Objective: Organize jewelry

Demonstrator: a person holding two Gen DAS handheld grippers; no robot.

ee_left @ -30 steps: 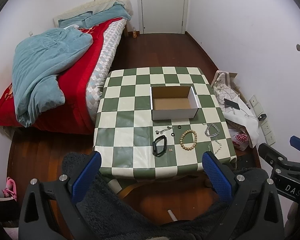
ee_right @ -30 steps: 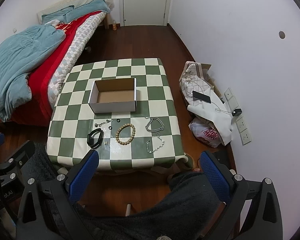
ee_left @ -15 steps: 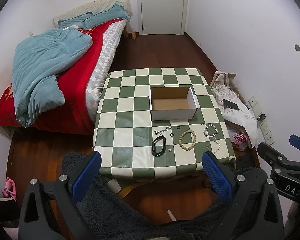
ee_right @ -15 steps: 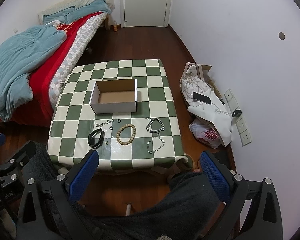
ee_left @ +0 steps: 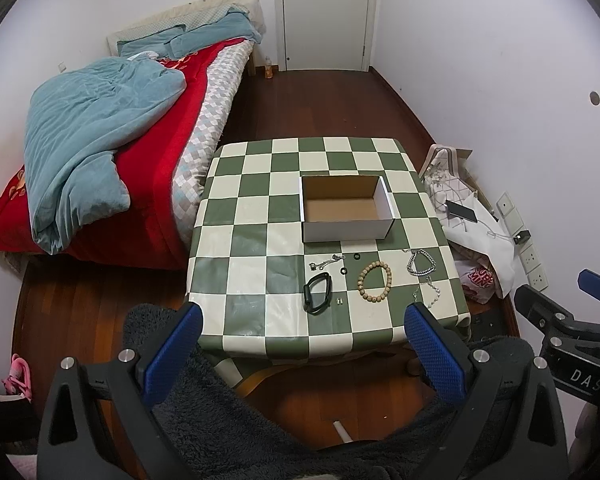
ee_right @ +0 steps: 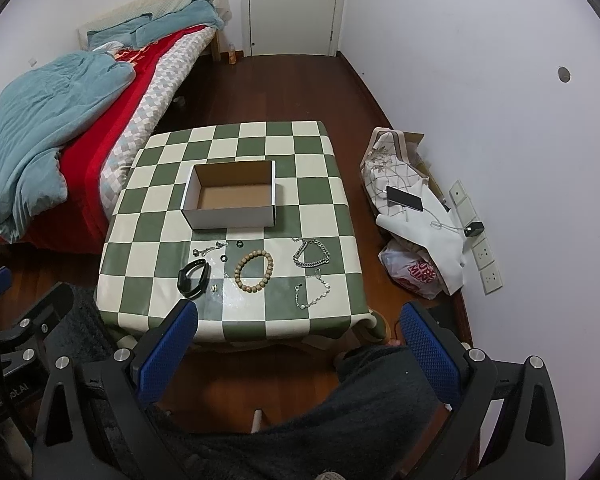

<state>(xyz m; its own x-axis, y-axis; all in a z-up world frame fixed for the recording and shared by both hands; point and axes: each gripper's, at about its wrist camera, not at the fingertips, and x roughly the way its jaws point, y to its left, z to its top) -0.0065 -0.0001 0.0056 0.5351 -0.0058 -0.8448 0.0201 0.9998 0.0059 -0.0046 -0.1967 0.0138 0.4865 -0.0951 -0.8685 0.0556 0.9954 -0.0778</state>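
Plenty of open table (ee_left: 252, 240) left of the box (ee_left: 346, 230); front edge's crowded though, with the black band (ee_left: 317, 293), bead bracelet (ee_left: 374, 281) and chains (ee_left: 421, 262) lined up.

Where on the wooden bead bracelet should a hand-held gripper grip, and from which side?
The wooden bead bracelet lies flat as an open ring on the table. Probably best: come from above, one finger inside the loop and one outside, pinching its near arc, clear of the black band.
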